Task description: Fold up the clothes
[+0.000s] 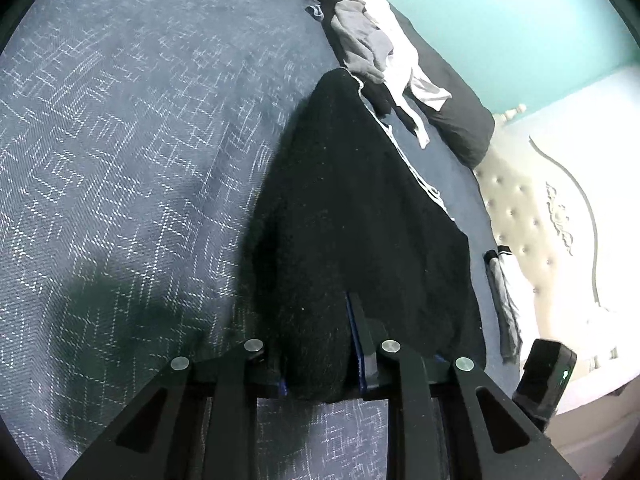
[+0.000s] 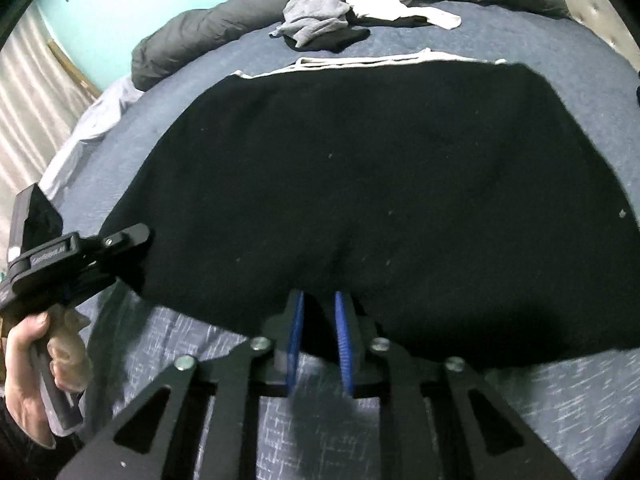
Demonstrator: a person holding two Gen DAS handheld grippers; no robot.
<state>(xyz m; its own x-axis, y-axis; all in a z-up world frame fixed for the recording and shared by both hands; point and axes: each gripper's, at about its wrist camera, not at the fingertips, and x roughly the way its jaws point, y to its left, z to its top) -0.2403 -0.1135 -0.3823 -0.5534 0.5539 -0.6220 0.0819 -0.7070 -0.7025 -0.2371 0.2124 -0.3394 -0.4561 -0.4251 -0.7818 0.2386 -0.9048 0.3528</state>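
A black garment [image 1: 360, 216] [image 2: 360, 168] is spread over the blue patterned bed cover [image 1: 120, 160], with its near edge lifted. My left gripper [image 1: 316, 344] is shut on a bunched corner of it; the cloth bulges between the blue pads and hides the left finger. In the right wrist view the left gripper [image 2: 120, 240] sits at the garment's left corner, held by a hand [image 2: 28, 360]. My right gripper [image 2: 320, 300] is shut on the near hem, its blue pads [image 2: 344, 344] a little apart with black cloth between their tips. A white garment's edge [image 2: 360, 62] [image 1: 400, 148] shows beyond the black one.
A pile of grey, white and black clothes [image 1: 372, 40] [image 2: 320, 16] lies against a dark rolled duvet [image 1: 460, 120] [image 2: 192, 36]. A tufted cream headboard [image 1: 516, 208] borders the bed, with a folded grey-and-white item [image 1: 504, 300] beside it. The wall [image 1: 520, 8] is teal.
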